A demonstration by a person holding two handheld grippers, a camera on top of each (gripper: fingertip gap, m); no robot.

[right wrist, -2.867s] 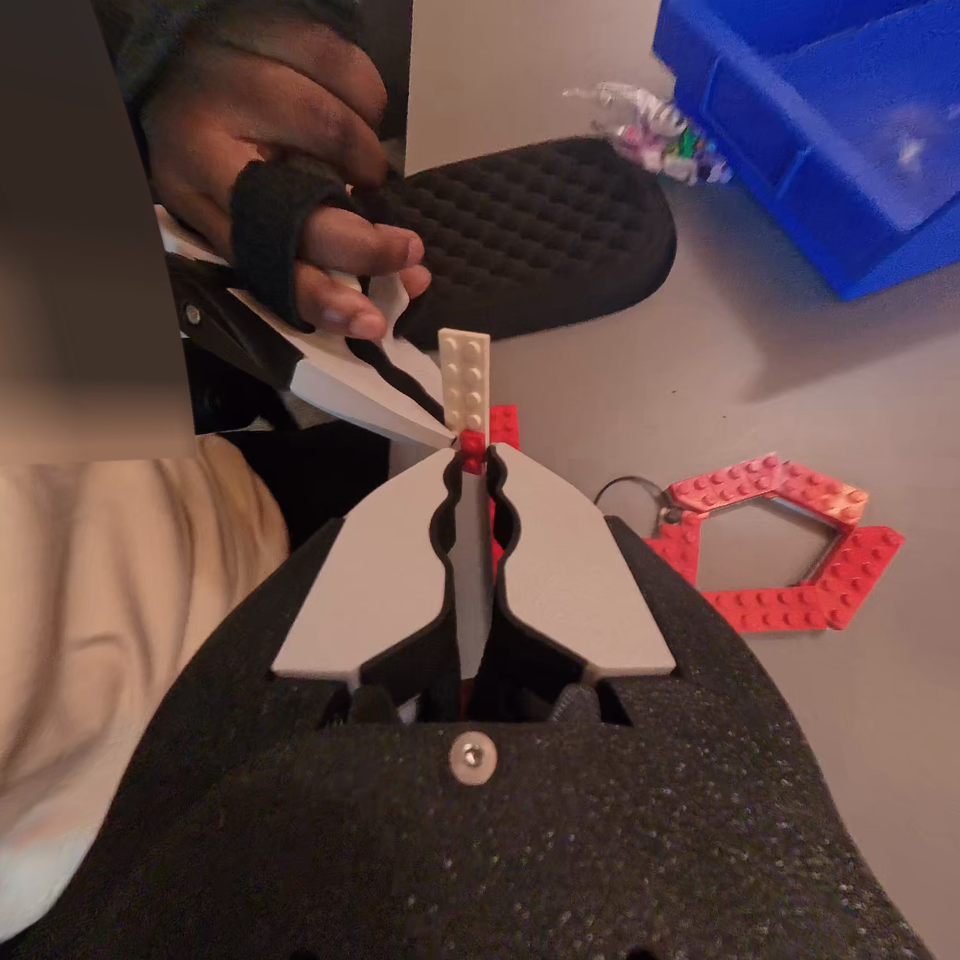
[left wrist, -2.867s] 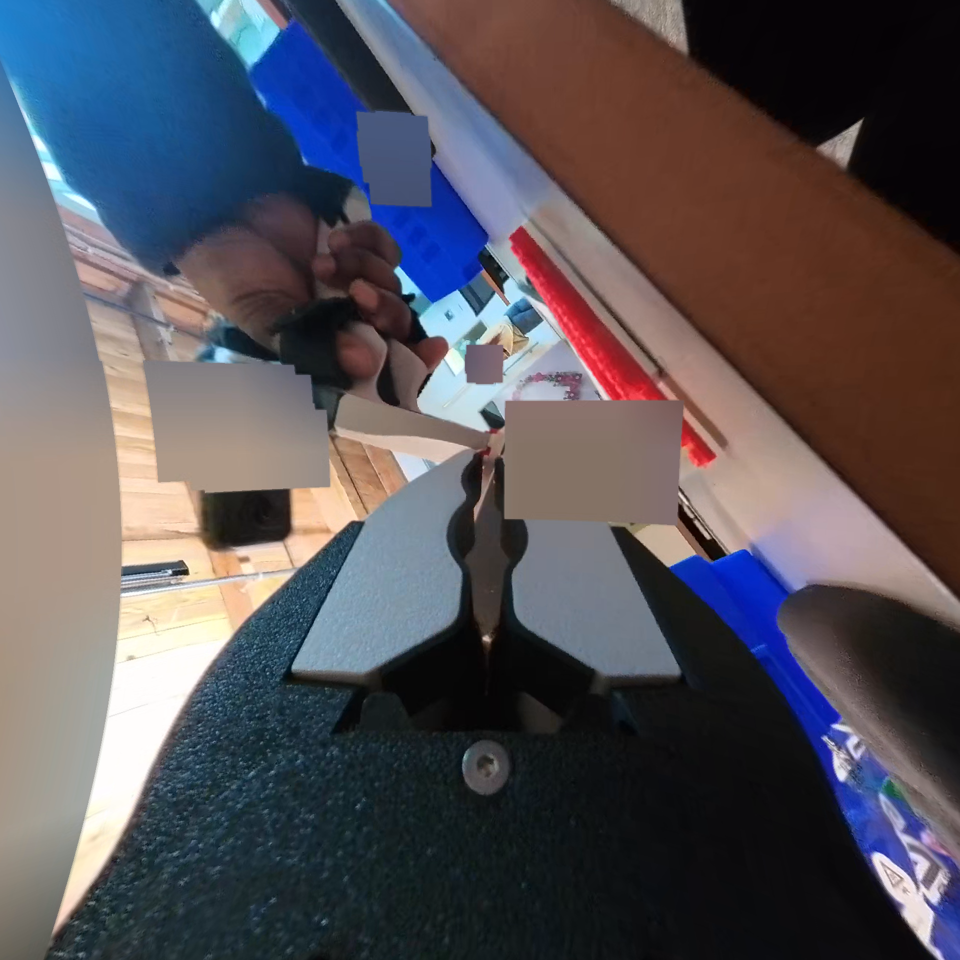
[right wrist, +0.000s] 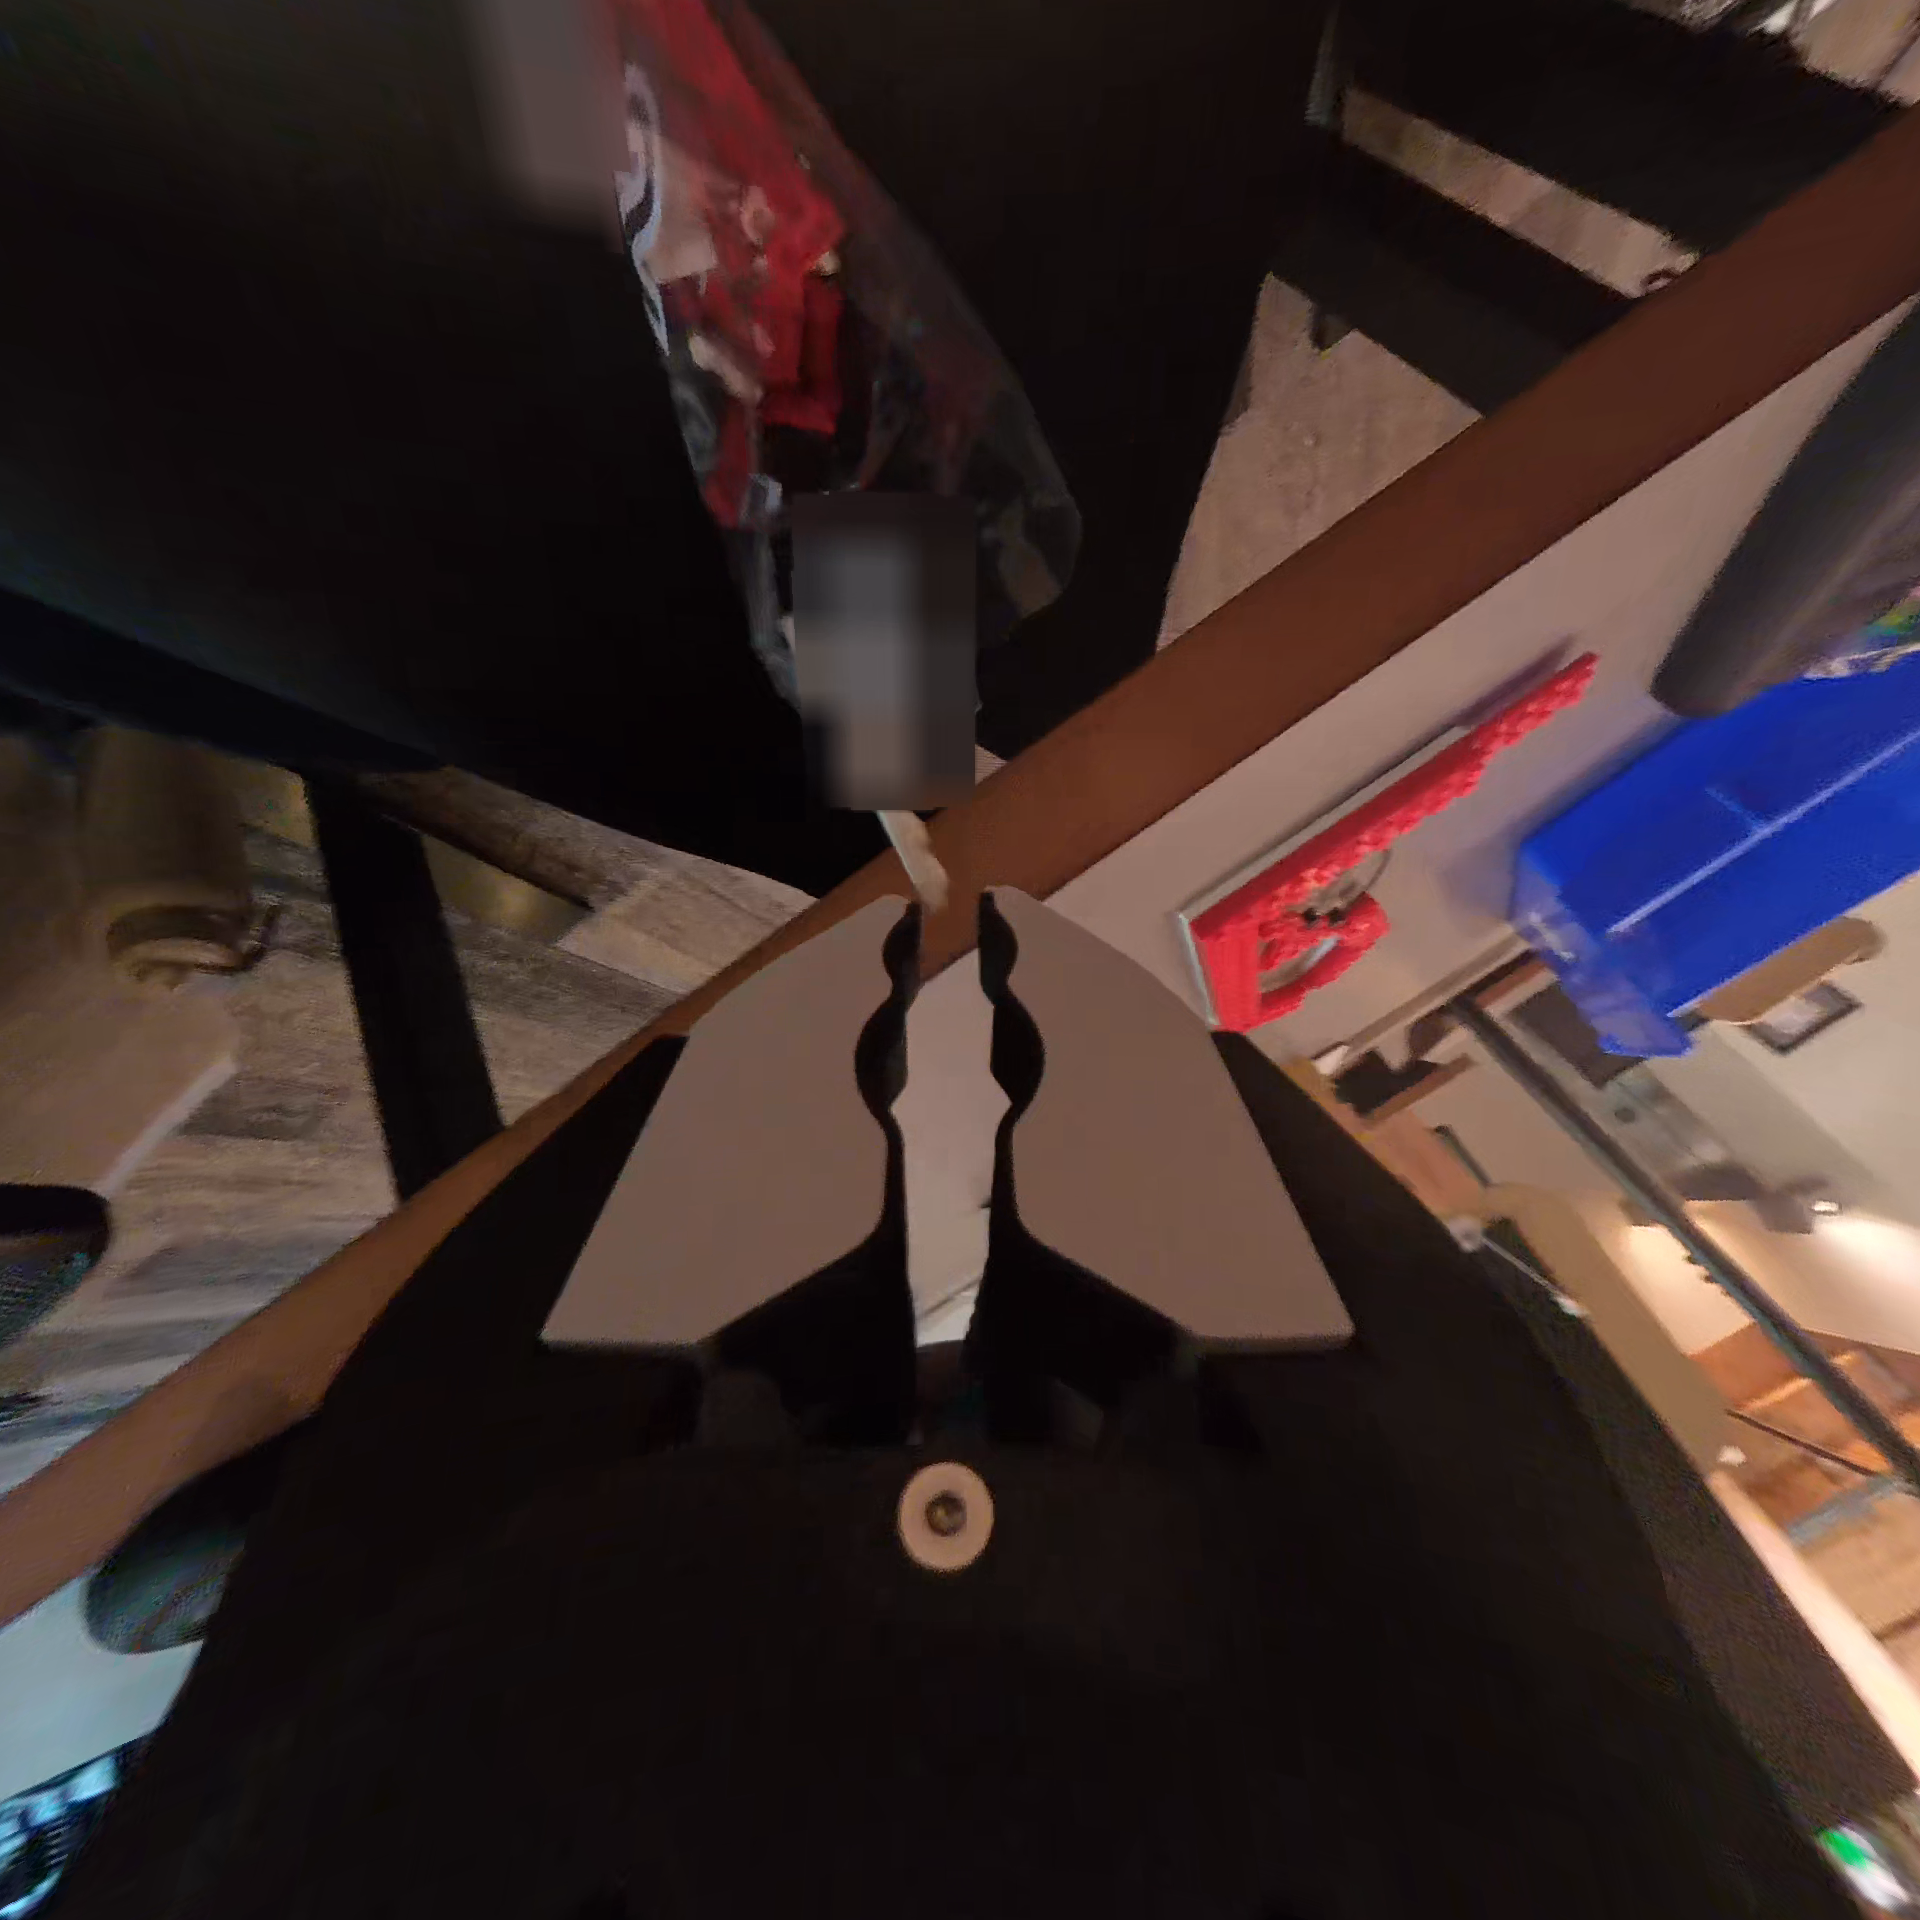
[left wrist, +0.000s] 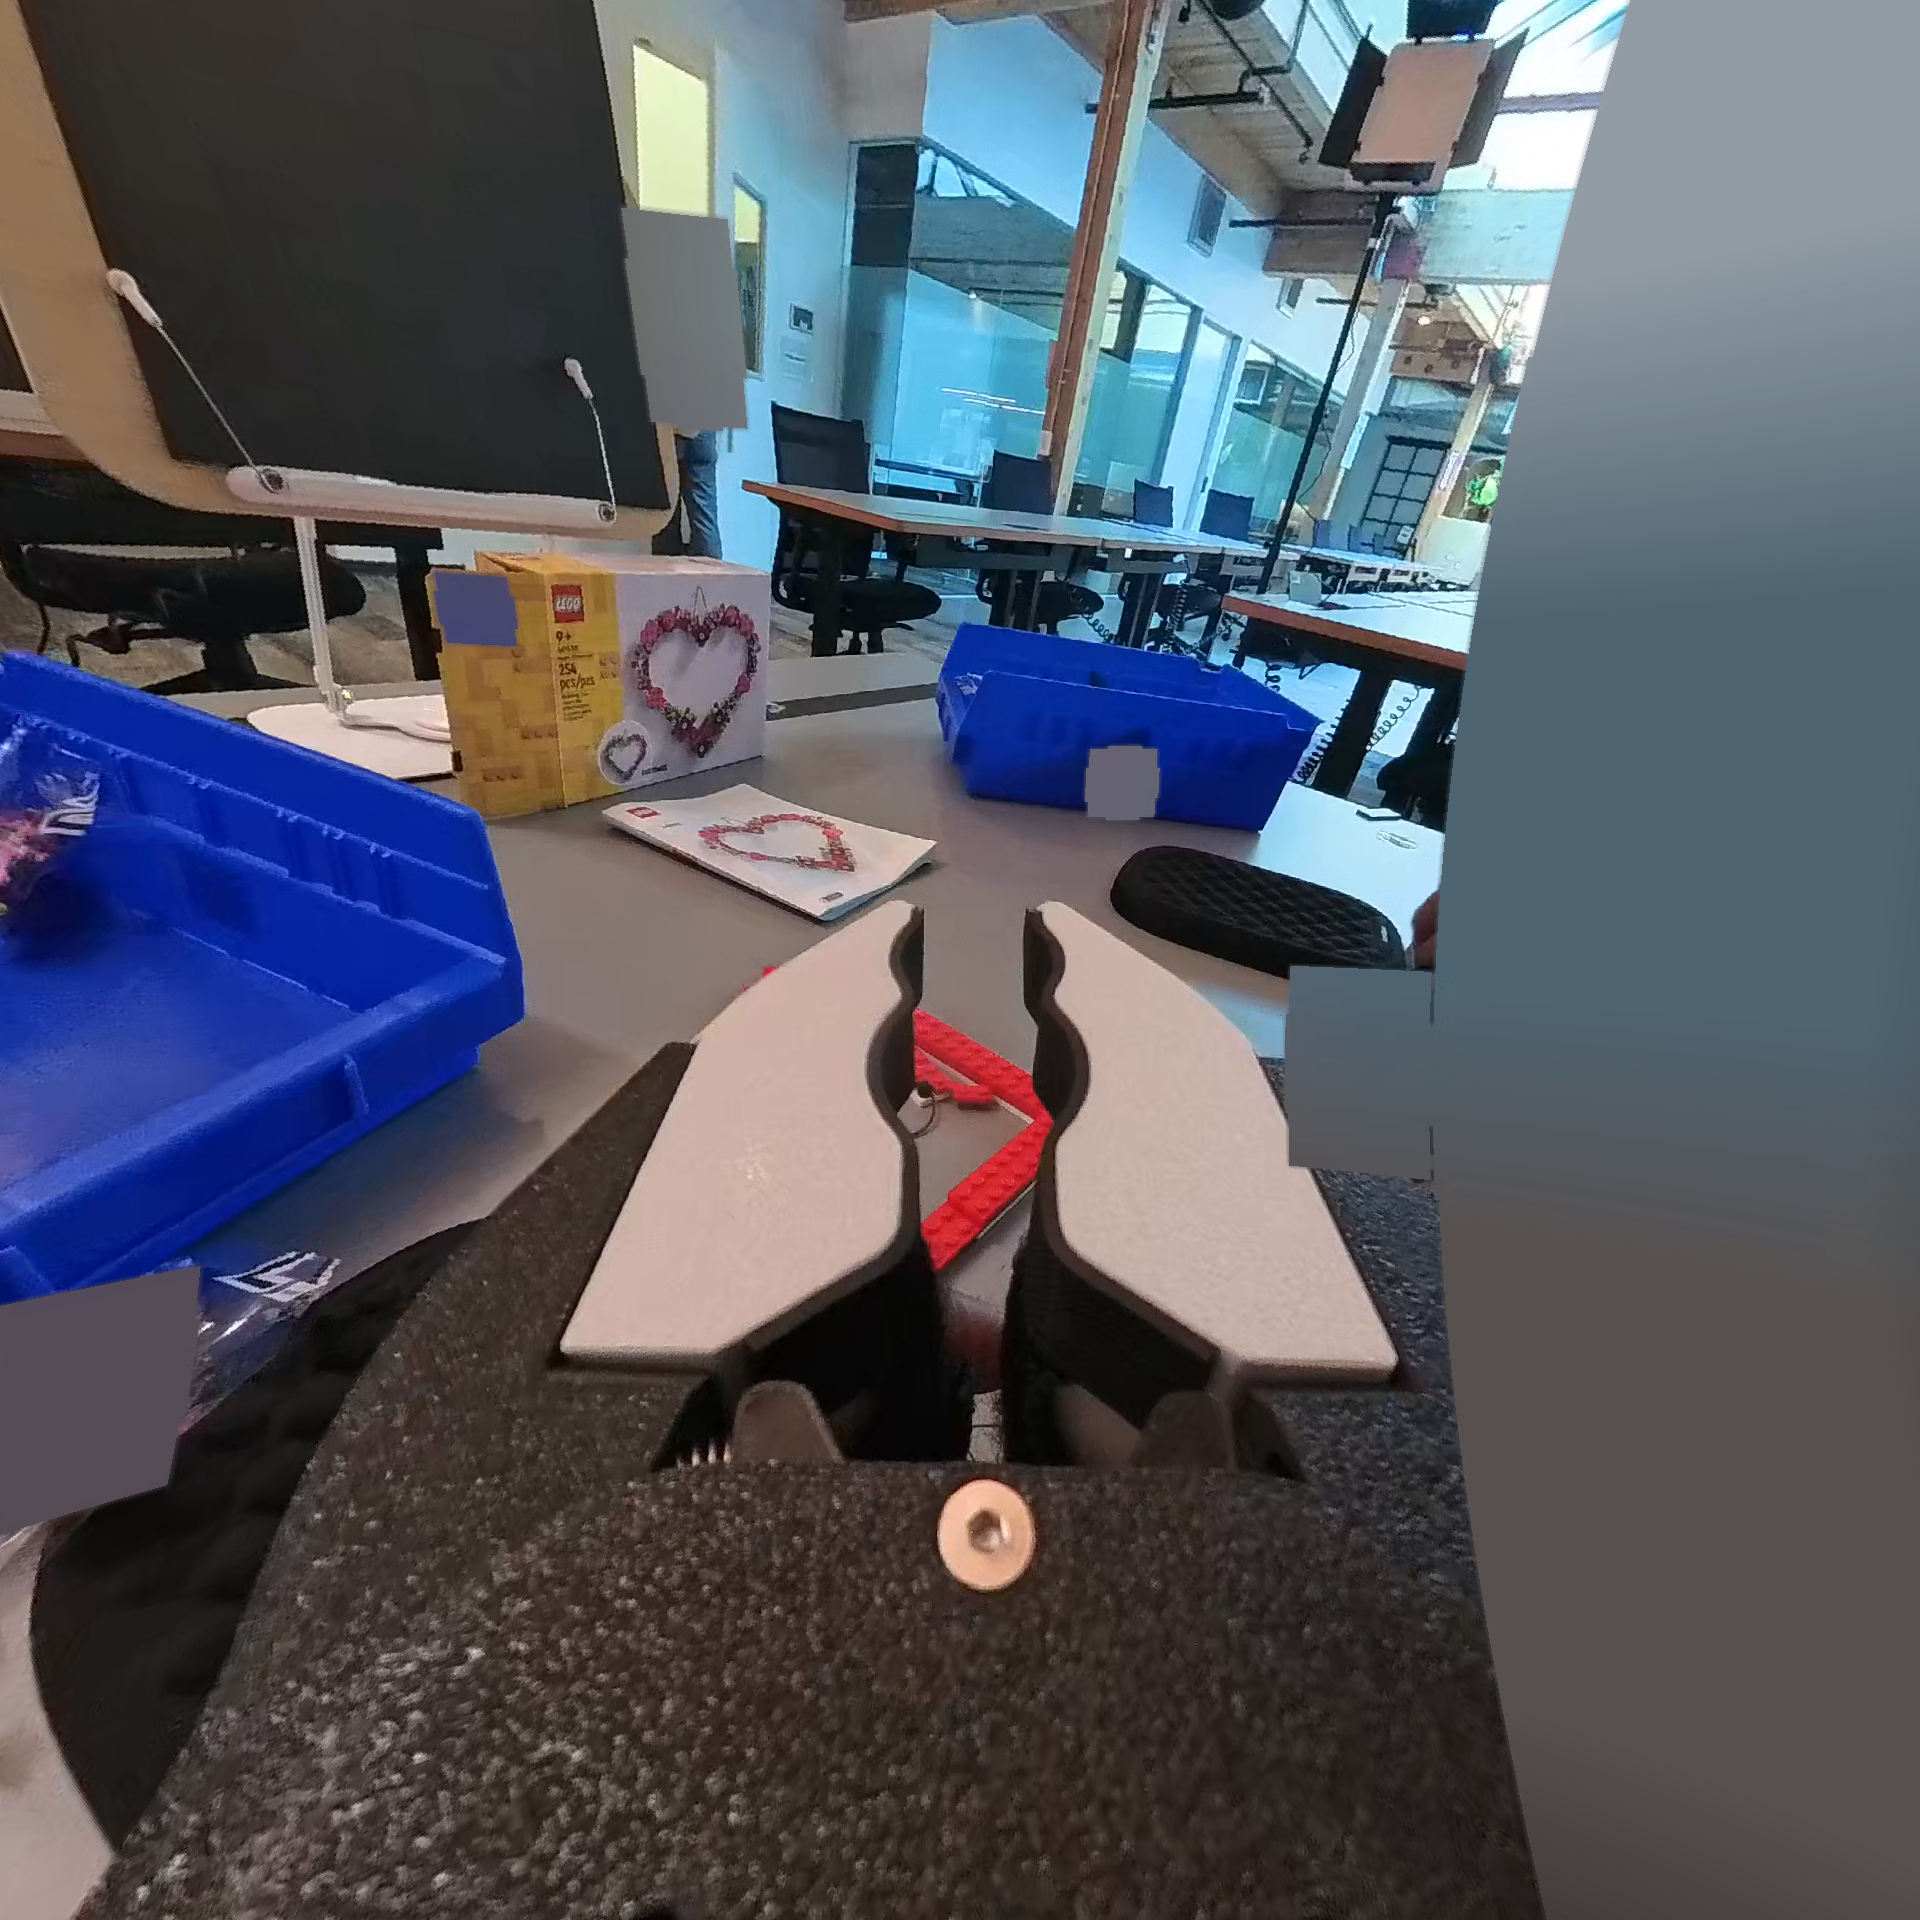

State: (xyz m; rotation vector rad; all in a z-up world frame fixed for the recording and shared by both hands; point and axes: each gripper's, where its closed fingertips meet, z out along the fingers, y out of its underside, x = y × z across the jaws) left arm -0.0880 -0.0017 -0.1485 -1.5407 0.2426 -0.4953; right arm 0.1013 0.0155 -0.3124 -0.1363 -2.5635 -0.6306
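Observation:
My left gripper [left wrist: 971, 920] is open and empty, low over the grey table [left wrist: 644, 935]. A red brick frame [left wrist: 971, 1055] with a key ring lies on the table and shows through the gap between the jaws. My right gripper [right wrist: 951, 899] is rolled over and points at the table's brown edge [right wrist: 1351, 540]. Its jaws stand a narrow gap apart. A small tan plate [right wrist: 914, 857] sticks out from its very tips, apparently nipped there; the picture is blurred. The red frame also shows in the right wrist view [right wrist: 1351, 904], farther off on the table.
A blue bin [left wrist: 260, 987] stands close on the left, a second blue bin [left wrist: 1122, 727] at the back right. A yellow box [left wrist: 582, 686], a booklet [left wrist: 769, 847] and a black pad [left wrist: 1257, 920] lie behind. A clear bag of red pieces [right wrist: 769, 312] shows below the table's edge.
The left gripper has let go, opened and turned away from the tan plate to face across the table. The right gripper has rolled over towards the table's edge with the plate.

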